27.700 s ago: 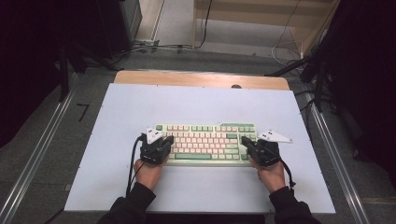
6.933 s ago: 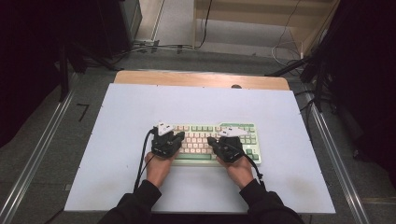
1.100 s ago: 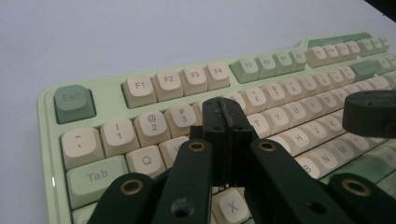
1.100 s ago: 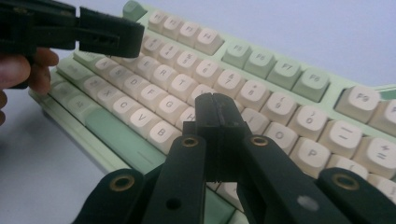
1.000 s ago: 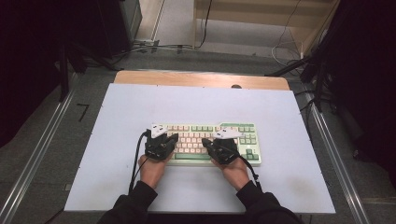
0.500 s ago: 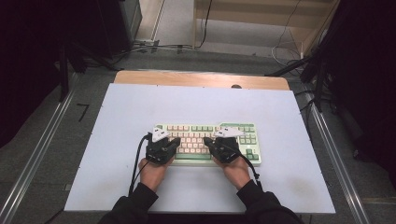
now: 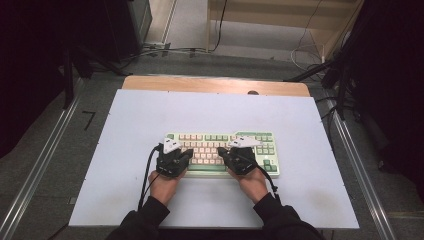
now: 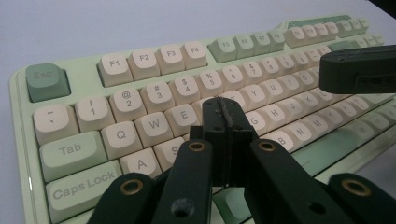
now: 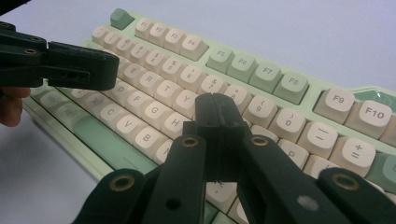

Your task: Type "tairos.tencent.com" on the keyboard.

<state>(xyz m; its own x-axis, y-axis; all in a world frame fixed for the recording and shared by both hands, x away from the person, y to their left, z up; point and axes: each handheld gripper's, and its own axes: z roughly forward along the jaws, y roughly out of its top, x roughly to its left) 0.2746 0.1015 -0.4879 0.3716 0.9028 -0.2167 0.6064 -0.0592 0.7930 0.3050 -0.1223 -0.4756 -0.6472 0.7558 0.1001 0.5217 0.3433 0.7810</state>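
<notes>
Two closed grippers are hovering over the pale-green mechanical keyboard with cream keycaps (image 7: 222, 152), which is lying flat near the middle of the white tabletop (image 7: 125, 120), long side facing the person. The left gripper (image 8: 223, 116) is showing its jaws pressed together w/ nothing between them, tip sitting over the letter rows around R/T/F; whether it's actually touching a key, can't tell. The right gripper (image 9: 217, 109) is likewise pinched tight and empty, tip over the H/J/U area approx. In the high view the left gripper is at 9 o'clock of the keyboard's centre, the right at about 4 o'clock.

The step in hand looks like key-pressing w/ the closed tips, used as single fingers. To do it well:
- Keeping jaws fully together, so the tip is staying narrow and hitting one cap, not two.
- Coming straight down on the cap's centre; a slanted push is likely sliding off onto a neighbour.
- Pressing lightly, then lifting clear before moving sideways.
- Working one gripper at a time, since the two are near each other mid-board.
</notes>
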